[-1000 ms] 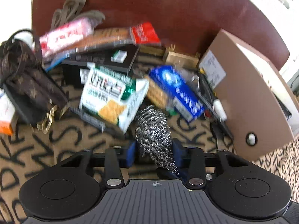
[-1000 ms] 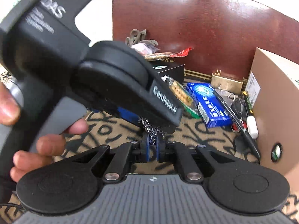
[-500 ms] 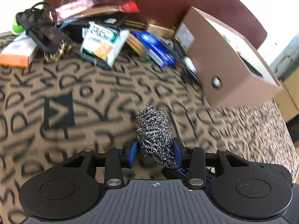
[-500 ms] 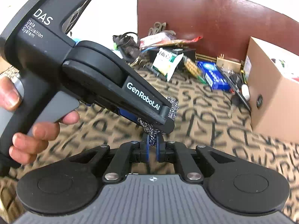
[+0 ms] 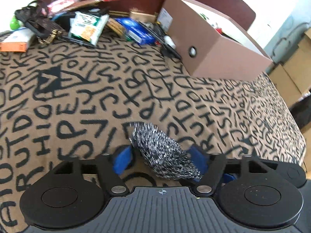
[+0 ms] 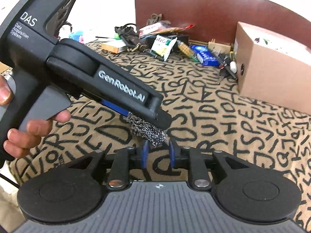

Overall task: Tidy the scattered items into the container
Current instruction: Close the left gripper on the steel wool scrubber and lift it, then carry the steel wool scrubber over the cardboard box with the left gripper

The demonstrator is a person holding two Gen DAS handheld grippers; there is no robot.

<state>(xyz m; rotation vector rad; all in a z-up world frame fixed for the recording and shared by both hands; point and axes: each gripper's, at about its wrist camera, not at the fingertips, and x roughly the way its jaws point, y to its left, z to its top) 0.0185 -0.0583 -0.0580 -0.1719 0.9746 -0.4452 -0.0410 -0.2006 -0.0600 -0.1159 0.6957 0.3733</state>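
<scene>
A steel wool scrubber (image 5: 161,151) sits between the blue pads of my left gripper (image 5: 159,161), whose jaws are opening. It has tipped over against the right pad, and the left pad stands off it. In the right wrist view the left gripper (image 6: 157,119) crosses from the upper left in a person's hand (image 6: 29,130), with the scrubber (image 6: 145,128) under its tip. My right gripper (image 6: 158,151) is just below, its jaws opening. The scrubber's lower end hangs at their mouth, unpressed. The cardboard box (image 5: 213,44) stands at the back right, seen too as a box (image 6: 272,73).
A bed cover printed with black letters (image 5: 116,81) stretches under both grippers. Scattered items lie along a dark red headboard (image 6: 194,5): a cracker packet (image 5: 87,27), a blue box (image 5: 136,29), a brown strap bag (image 5: 40,23), an orange-edged box (image 5: 17,40).
Both grippers have drawn back from the pile, which now lies farther off. The left jaws have spread and the scrubber has tipped to the right. The right jaws, shut before, have parted.
</scene>
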